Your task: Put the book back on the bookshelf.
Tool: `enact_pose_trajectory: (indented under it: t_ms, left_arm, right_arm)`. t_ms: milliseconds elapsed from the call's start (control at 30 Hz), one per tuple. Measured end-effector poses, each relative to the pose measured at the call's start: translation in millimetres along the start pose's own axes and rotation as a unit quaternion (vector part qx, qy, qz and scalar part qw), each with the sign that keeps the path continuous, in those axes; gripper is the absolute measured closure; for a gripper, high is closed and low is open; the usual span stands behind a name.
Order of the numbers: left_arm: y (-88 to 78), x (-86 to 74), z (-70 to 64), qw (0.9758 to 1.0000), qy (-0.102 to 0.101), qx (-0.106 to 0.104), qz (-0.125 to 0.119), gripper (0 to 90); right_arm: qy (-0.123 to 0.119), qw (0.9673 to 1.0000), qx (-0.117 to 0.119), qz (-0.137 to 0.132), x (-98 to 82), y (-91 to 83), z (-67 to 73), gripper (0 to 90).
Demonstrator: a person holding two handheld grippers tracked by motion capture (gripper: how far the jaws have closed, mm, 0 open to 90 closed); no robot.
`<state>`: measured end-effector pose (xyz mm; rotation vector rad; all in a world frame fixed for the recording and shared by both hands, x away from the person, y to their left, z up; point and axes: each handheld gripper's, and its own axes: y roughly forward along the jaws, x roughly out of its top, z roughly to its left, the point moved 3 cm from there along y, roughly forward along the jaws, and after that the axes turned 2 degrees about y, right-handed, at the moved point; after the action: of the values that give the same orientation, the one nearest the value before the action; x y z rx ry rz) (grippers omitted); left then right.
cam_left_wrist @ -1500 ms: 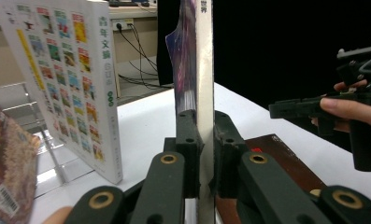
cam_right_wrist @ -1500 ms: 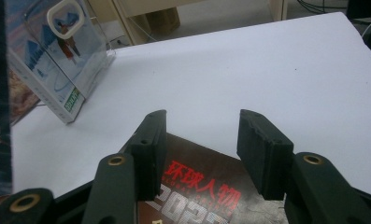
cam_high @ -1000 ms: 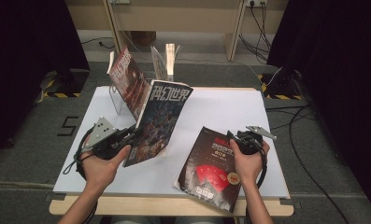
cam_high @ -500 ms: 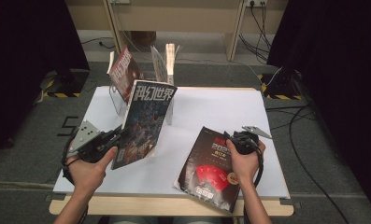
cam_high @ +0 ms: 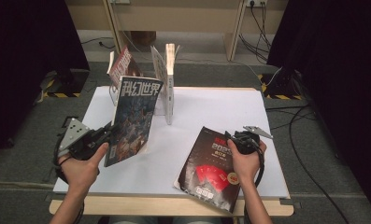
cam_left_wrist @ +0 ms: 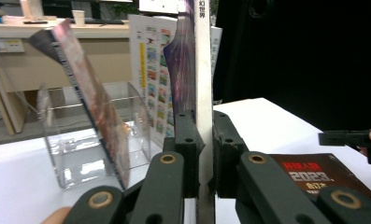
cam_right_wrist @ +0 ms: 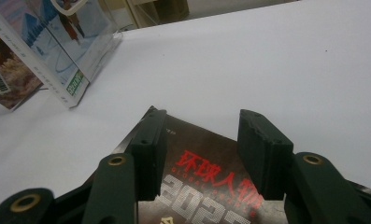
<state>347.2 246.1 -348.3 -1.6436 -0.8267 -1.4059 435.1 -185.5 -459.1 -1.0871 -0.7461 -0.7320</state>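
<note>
My left gripper (cam_high: 109, 133) is shut on the lower edge of a blue-covered magazine (cam_high: 134, 119) and holds it upright over the white sheet's left side. In the left gripper view the jaws (cam_left_wrist: 204, 126) clamp its white spine (cam_left_wrist: 203, 70). My right gripper (cam_high: 234, 137) stands open just over the top edge of a dark red magazine (cam_high: 206, 170), which lies flat at the front right. In the right gripper view the open jaws (cam_right_wrist: 202, 149) frame its red title (cam_right_wrist: 206, 172) without pressing on it.
A clear acrylic rack (cam_left_wrist: 80, 140) stands at the back left of the white sheet (cam_high: 211, 107). One magazine (cam_high: 124, 63) leans in it and another (cam_high: 170, 60) stands upright. The dark red magazine's near corner overhangs the table's front edge.
My left gripper has carried the blue magazine to the left and stood it more upright. The right hand and the dark red magazine have stayed put.
</note>
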Motion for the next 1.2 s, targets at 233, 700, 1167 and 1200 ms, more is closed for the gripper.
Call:
enact_pose_trajectory:
  t_ms: [233,700,1167,1200]
  left_arm:
    - [3.2,2.4,15.3,0.9997,-0.007,0.021,-0.003,83.0]
    - [56.9,11.5,43.9,0.9975,-0.029,0.062,0.018,83.0]
    - [115.8,33.2,69.0,0.9927,-0.048,0.110,0.011,83.0]
    - [119.1,33.4,69.5,0.9924,-0.050,0.112,0.010,83.0]
  right_arm:
    - [-0.001,1.0000,-0.003,-0.001,-0.3,-0.6,-2.4,53.7]
    - [0.005,1.0000,-0.004,-0.004,-1.3,-2.2,-7.1,53.7]
    - [0.012,0.9999,-0.010,0.001,-6.2,-2.6,-14.9,53.8]
    - [0.012,0.9999,-0.010,0.001,-6.1,-2.7,-15.0,53.8]
